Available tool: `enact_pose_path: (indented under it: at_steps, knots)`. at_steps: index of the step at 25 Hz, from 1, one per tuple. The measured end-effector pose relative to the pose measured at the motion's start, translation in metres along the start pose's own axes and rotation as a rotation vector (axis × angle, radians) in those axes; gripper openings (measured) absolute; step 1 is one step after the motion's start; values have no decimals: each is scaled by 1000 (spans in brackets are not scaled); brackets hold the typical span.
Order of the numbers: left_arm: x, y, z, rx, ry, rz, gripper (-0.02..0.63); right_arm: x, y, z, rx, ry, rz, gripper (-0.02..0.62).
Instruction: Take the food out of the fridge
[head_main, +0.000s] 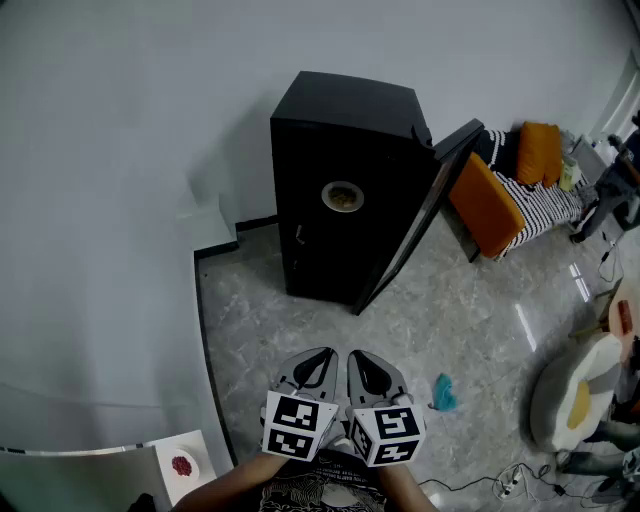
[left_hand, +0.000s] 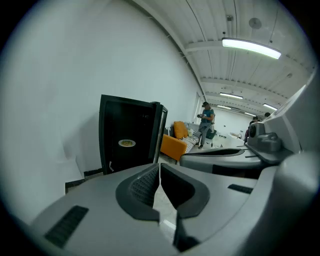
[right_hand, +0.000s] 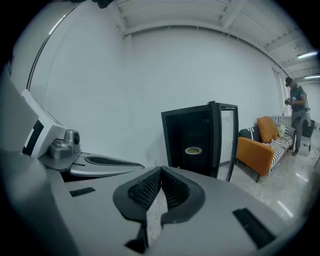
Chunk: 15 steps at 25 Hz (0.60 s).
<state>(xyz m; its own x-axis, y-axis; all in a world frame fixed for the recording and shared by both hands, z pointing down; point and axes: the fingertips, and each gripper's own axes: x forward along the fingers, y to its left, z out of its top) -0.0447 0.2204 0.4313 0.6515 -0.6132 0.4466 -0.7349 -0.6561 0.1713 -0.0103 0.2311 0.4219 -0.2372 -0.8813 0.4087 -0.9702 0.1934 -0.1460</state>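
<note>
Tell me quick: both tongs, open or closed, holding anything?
Left tongs: closed, tips together, holding nothing.
Right tongs: closed, tips together, holding nothing.

Counting now: one black fridge (head_main: 340, 130) showing, with one plate of food (head_main: 342, 196) sitting inside. Two grippers showing: left gripper (head_main: 328, 353), right gripper (head_main: 353, 356). Two marker cubes riding on them: left cube (head_main: 297, 425), right cube (head_main: 393, 435). One orange sofa (head_main: 487, 205) carrying one orange cushion (head_main: 540, 150). One small blue object (head_main: 444, 393) lying loose. One person (left_hand: 206, 125) standing clearly visible; others too cropped for counting.
</note>
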Motion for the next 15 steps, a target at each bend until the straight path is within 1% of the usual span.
enact_pose_path:
  at_steps: [9, 15]
  knots:
    - [-8, 20, -6, -31, 10, -21, 21, 9, 21, 0, -3, 13, -22, 23]
    - [-10, 36, -6, -61, 1, -23, 21, 19, 34, 3, -12, 16, -21, 23]
